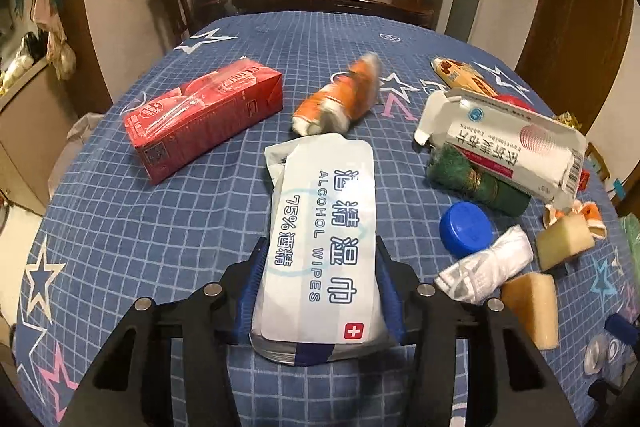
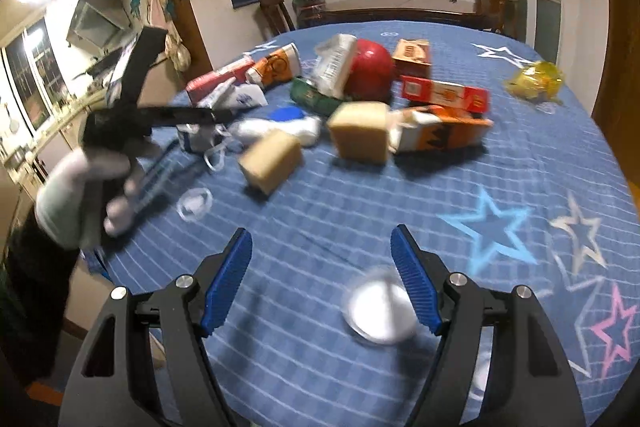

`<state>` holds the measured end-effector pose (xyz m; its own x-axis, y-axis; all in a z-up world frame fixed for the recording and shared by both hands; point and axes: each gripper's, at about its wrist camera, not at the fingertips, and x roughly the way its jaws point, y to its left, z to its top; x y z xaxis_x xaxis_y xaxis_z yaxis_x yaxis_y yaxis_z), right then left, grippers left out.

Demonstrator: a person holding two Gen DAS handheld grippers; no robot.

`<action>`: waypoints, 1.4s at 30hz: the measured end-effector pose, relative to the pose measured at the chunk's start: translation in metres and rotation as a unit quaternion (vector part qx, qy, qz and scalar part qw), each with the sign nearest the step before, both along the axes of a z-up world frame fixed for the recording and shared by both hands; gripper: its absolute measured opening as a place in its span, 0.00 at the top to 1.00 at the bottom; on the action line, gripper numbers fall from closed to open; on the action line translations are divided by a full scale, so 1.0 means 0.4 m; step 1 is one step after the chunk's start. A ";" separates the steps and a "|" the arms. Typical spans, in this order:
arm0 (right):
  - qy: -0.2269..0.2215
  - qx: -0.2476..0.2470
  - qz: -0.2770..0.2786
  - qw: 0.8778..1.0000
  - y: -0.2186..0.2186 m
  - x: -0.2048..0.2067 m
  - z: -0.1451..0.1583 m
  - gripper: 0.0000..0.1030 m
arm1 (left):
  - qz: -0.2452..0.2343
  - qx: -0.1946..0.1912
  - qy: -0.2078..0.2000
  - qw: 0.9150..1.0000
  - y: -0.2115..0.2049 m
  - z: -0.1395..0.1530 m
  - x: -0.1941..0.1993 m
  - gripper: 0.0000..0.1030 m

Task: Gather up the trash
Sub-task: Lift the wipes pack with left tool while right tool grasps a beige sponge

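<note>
My left gripper [image 1: 320,255] is shut on a white alcohol wipes pack [image 1: 320,227], which lies lengthwise between the blue pads over the blue checked tablecloth [image 1: 140,227]. Beyond it lie a red carton [image 1: 200,115] and an orange wrapper [image 1: 340,95]. My right gripper [image 2: 322,247] is open and empty above the cloth. A clear round lid [image 2: 380,311] lies just inside its right finger. The left gripper [image 2: 160,115] and the gloved hand holding it show at the left of the right wrist view.
A pile of trash sits mid-table: tan blocks [image 2: 360,135], a red ball [image 2: 370,67], orange boxes [image 2: 444,91], a blue cap [image 1: 466,231], a white medicine box [image 1: 508,143], a crumpled white wrapper [image 1: 488,267]. A yellow wrapper [image 2: 534,79] lies far right. A wooden table and chairs stand behind.
</note>
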<state>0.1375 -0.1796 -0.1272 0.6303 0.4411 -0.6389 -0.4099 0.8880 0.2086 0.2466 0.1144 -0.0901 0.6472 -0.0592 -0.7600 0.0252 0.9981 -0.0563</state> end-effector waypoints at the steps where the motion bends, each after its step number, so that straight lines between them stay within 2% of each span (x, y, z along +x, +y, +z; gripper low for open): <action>1: 0.004 0.006 -0.002 1.000 0.015 0.014 0.004 0.33 | -0.001 -0.004 0.000 1.000 0.000 0.000 -0.008 0.51; 8: 0.055 0.036 -0.025 0.998 0.096 0.112 -0.022 0.47 | 0.000 -0.040 -0.014 0.999 0.035 0.017 -0.102 0.51; 10: 0.069 0.037 -0.029 0.996 0.121 0.133 -0.034 0.48 | -0.008 -0.044 -0.015 0.999 0.039 0.019 -0.120 0.52; 18: 0.064 -0.004 -0.052 0.997 0.174 0.168 -0.022 0.48 | -0.028 -0.051 -0.021 0.998 0.039 0.019 -0.136 0.52; 22: 0.056 -0.016 -0.059 0.997 0.175 0.166 -0.027 0.62 | -0.034 -0.054 -0.023 0.998 0.037 0.014 -0.140 0.52; 31: -0.019 -0.022 -0.070 0.997 0.149 0.094 0.023 0.68 | -0.047 -0.076 -0.066 0.994 0.026 0.055 -0.203 0.52; 39: -0.115 -0.037 -0.096 0.988 0.102 0.016 0.110 0.68 | -0.048 -0.051 -0.136 0.988 -0.045 0.124 -0.295 0.52; 42: -0.138 -0.040 -0.105 0.984 0.083 -0.005 0.131 0.68 | -0.053 -0.045 -0.157 0.985 -0.081 0.146 -0.324 0.52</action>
<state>0.1356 -0.1465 -0.0749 0.8563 0.2374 -0.4586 -0.2467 0.9682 0.0407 0.1170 0.0818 -0.0316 0.8358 -0.1983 -0.5120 0.1603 0.9800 -0.1178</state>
